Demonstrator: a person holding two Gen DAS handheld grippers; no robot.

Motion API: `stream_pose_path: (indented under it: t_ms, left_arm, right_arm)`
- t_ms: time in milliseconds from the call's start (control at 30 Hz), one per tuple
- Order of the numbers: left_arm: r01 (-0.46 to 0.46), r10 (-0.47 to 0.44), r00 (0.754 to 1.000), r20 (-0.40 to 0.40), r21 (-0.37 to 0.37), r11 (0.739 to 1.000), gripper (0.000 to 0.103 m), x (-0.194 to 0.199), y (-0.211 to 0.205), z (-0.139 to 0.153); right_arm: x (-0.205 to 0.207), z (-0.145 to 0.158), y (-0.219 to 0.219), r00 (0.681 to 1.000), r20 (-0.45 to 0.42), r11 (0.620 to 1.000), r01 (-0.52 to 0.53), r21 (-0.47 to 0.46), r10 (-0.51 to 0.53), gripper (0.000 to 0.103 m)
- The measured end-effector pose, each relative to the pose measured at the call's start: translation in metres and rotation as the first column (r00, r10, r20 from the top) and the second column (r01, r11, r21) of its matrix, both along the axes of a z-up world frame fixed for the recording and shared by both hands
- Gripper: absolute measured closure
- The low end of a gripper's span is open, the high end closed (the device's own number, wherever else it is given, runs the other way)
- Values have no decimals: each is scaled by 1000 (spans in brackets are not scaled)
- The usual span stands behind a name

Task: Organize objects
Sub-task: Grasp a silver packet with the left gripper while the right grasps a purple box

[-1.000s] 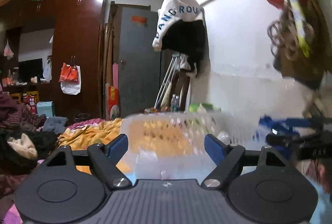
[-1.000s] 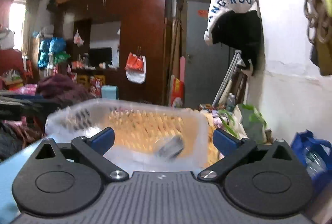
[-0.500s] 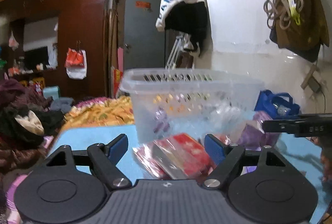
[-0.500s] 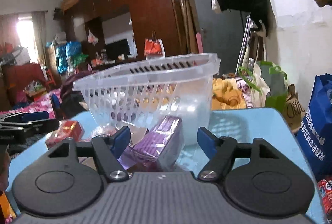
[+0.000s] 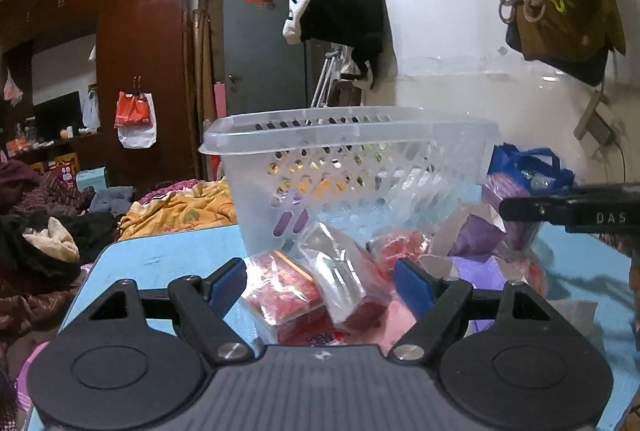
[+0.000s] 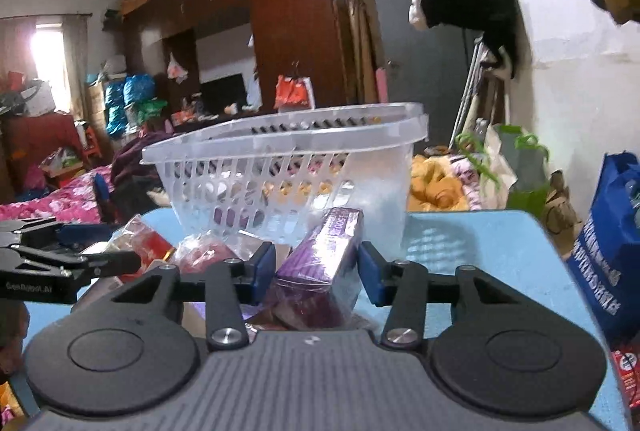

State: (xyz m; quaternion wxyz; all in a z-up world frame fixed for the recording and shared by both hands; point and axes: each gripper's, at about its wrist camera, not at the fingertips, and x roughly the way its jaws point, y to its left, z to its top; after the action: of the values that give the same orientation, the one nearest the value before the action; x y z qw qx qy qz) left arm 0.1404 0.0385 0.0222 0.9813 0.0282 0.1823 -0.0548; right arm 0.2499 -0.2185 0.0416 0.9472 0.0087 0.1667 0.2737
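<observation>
A clear slotted plastic basket [image 5: 352, 167] stands on a light blue table [image 5: 160, 259]; it also shows in the right wrist view [image 6: 288, 171]. Wrapped packets lie in a pile before it. My left gripper [image 5: 320, 283] is open, its fingers either side of a red wrapped box [image 5: 286, 291] and a clear-wrapped packet [image 5: 340, 271]. My right gripper [image 6: 318, 267] has its jaws close around a purple wrapped box [image 6: 324, 263]; the pads sit against or right beside its sides. The right gripper's arm crosses the left wrist view [image 5: 576, 213].
A blue bag [image 6: 608, 243] stands right of the table. A white wall with hanging clothes [image 5: 340, 3] is behind. A cluttered bed [image 5: 48, 231] lies to the left, a wardrobe [image 5: 140, 51] beyond. More purple and red packets [image 5: 472, 243] lie mid-table.
Both grippers came down from basket height to the packets on the table. The right jaws narrowed around the purple box. The left jaws stayed wide open.
</observation>
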Motion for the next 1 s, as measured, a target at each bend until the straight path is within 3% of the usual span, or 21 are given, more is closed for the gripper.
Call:
stream_pose_path:
  t_ms: [67, 133, 167, 333, 500, 833, 1000]
  left_arm:
    - [11, -11, 1000, -5, 11, 1000, 19, 0, -4, -1]
    - [18, -18, 1000, -11, 25, 1000, 31, 1, -8, -1]
    - [26, -26, 999, -20, 34, 999, 41, 2, -11, -1]
    - [19, -17, 999, -28, 86, 996, 43, 8, -20, -3]
    - [35, -35, 999, 7, 47, 998, 62, 2, -17, -1]
    - [62, -53, 986, 161, -51, 997, 71, -16, 1, 5]
    - [67, -53, 982, 184, -72, 995, 71, -19, 5, 6]
  right_arm:
    - [-2, 1, 3, 1000, 13, 1000, 7, -16, -7, 55]
    - [-5, 1, 5, 1000, 27, 1000, 9, -29, -8, 55]
    - [-4, 2, 6, 1000, 30, 999, 9, -31, -8, 55]
    - [-4, 2, 4, 1000, 25, 1000, -2, -14, 3, 55]
    - [-6, 2, 4, 999, 35, 1000, -4, -7, 4, 55]
    - [-16, 4, 4, 993, 118, 1000, 29, -4, -28, 56]
    - [-20, 6, 3, 988, 149, 1000, 23, 14, -25, 57]
